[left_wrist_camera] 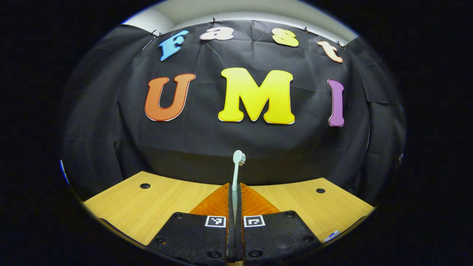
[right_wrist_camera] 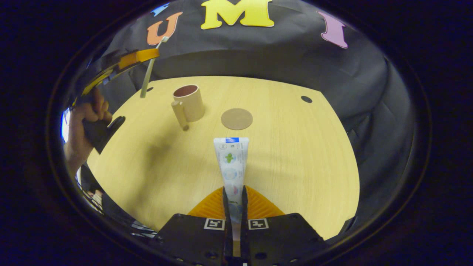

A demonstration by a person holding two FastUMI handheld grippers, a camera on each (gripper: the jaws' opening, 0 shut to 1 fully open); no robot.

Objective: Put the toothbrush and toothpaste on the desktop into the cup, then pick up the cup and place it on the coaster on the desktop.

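My left gripper is shut on a pale toothbrush, which stands upright with its bristled head on top. In the right gripper view that same gripper is held high at the far left by a hand, the toothbrush hanging tilted above the desk left of the cup. The tan cup stands upright with its handle toward me. A round brown coaster lies just right of it. My right gripper is shut on a white toothpaste tube, held above the desk and pointing forward.
The wooden desktop has small dark holes at its back corners. Black cloth walls close the desk off behind and to the right. The person's arm and hand occupy the left side.
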